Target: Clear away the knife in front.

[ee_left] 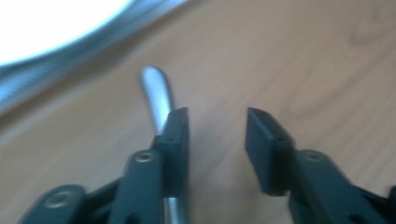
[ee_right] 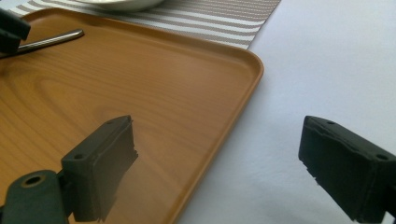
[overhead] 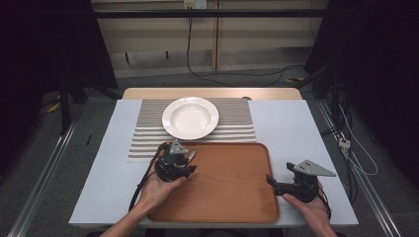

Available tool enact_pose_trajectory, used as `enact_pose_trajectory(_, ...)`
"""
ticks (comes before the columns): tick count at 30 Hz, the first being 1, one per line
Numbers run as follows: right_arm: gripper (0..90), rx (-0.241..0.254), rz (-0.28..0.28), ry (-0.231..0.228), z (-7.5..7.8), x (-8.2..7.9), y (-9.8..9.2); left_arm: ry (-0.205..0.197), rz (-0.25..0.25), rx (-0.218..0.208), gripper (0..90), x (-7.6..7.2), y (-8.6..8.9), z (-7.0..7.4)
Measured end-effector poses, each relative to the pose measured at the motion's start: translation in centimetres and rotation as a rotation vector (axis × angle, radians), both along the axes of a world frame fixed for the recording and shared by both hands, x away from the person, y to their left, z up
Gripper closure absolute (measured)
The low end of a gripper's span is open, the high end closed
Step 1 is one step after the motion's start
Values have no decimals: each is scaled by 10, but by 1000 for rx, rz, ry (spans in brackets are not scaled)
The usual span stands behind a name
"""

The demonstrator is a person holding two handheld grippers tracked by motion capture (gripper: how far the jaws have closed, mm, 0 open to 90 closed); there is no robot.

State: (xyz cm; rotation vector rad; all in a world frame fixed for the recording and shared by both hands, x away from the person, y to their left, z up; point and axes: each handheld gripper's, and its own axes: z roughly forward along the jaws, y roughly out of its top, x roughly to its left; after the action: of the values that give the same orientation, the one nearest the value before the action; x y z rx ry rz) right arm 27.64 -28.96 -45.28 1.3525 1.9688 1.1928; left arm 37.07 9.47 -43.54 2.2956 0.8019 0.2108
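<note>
The left gripper is hovering over the far left corner of the wooden tray, its jaws standing partly apart with bare tray wood showing in the gap between them. In the left gripper view a metal utensil handle is lying on the tray and passing along the outer side of the left jaw, just beside it and not between the pads, so this gripper is gripping nothing; whether the jaw is touching the handle is not clear, and the utensil's working end is hidden. The right gripper view is showing the same handle resting flat near the tray's far edge, with the left gripper's dark tip at its end. The right gripper is sitting low at the tray's right edge, its jaws spread wide and empty, one over the tray's wood and the other over the white table cover, with the raised tray rim running between them. Beyond the tray, a white deep plate is resting on a striped placemat, well apart from both grippers. The person's hands are entering from the near edge, each wrapping around a gripper body, with cables trailing back from them.
</note>
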Motion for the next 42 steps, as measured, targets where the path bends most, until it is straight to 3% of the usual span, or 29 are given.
enact_pose_trajectory(2, 106, -2, -1, -3, 0, 0, 0, 9, -9, -5, 740, 0, 1, -2)
enact_pose_trajectory(4, 106, -3, -2, -3, 1, 0, 0, 25, -14, 22, 823, 4, 2, -6)
enact_pose_trajectory(6, 106, -5, -4, -3, 1, -1, 0, 56, -19, -2, 873, 7, 7, -10)
enact_pose_trajectory(7, 106, -5, -3, -3, 1, 0, 1, 58, -8, 7, 900, 8, 8, -9)
enact_pose_trajectory(9, 106, -9, 0, -3, 0, 0, 1, 51, 9, 30, 900, 8, 9, -8)
enact_pose_trajectory(13, 107, -5, 0, -1, 0, 2, 0, 78, 8, 18, 900, 10, 12, -8)
enact_pose_trajectory(19, 107, 5, 14, 4, 0, 2, 1, 52, 39, 71, 900, 10, 14, -5)
enact_pose_trajectory(30, 107, -1, 2, -4, 1, 3, 2, 38, 57, 102, 900, 9, 21, -4)
enact_pose_trajectory(34, 107, -2, 4, -4, 2, 2, 2, 68, 60, 76, 900, 12, 28, -5)
enact_pose_trajectory(42, 107, -1, 10, -3, 2, 3, 3, 65, 68, 89, 900, 12, 35, -4)
